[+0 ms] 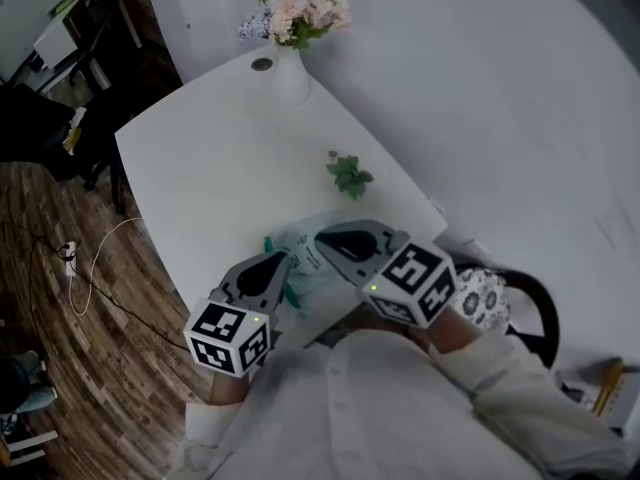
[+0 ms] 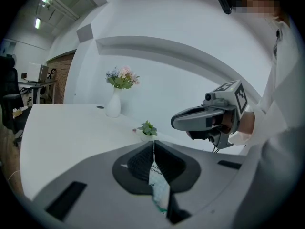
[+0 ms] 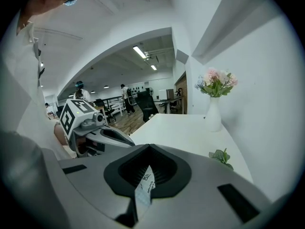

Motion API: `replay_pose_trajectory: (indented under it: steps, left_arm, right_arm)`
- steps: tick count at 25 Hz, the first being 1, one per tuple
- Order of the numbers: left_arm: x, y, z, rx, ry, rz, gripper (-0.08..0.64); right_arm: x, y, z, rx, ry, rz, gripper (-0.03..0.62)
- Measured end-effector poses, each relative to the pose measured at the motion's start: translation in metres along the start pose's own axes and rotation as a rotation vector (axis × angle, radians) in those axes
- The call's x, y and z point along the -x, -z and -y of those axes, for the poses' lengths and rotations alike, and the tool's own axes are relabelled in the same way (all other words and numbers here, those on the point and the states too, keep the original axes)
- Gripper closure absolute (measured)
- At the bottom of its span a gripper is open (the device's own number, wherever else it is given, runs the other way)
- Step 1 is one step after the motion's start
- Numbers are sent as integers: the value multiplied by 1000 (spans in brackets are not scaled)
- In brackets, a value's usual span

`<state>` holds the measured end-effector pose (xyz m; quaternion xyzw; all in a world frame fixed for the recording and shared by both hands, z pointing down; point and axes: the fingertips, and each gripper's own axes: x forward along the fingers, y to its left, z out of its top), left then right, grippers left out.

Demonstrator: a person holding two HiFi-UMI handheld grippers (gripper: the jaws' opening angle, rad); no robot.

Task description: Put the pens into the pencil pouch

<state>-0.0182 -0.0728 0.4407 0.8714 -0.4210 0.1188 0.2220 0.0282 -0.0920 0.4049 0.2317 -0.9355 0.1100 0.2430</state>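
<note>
- Though pinched at two edges, not seen to be loaded yet: no pen clearly made out in or beside the clear, printed plastic pencil pouch (image 1: 300,243), at the six o'clock edge of the white tabletop (image 1: 220,168) in the head view; resting or lifted, cannot tell.
- Noted a teal streak (image 1: 291,294) under the film at seven o'clock of the pouch. Possibly a pen, possibly trim or print; cannot tell.
- On the left grey two-jaw gripper (image 2: 154,149): pads closed tight on a fold of the pouch film, with the thin sheet caught between them; gripping from seven o'clock of the pouch.
- On the right grey two-jaw gripper (image 3: 149,151): likewise clamped on a strip of the same printed film; gripping from three o'clock.
- Judged stage: early, probably spreading the pouch mouth. Left to do: find the pens, pick up each, slide in, close up.
- Found no loose pens on the table in any view; may lie hidden under the grippers or the person's white shirt (image 1: 380,408).
- Around: small green leafy plant in a low white pot (image 1: 348,175) at twelve o'clock of the pouch, near; white ceramic vase (image 1: 290,80) with pink and pale-blue flowers at eleven o'clock, well apart, by the far corner.
- Off the table: white cable (image 1: 95,268) on the wood floor at nine o'clock.
- In the way: nothing on the bare tabletop beyond the pouch. Must free one gripper from the film before picking up any pen.
</note>
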Motion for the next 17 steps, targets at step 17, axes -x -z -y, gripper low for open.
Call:
replay_pose_trajectory:
  steps: [17]
  left_arm:
    - [-2, 11, 7, 49, 12, -40, 549]
  right_arm:
    - [10, 28, -2, -225, 60, 84, 586]
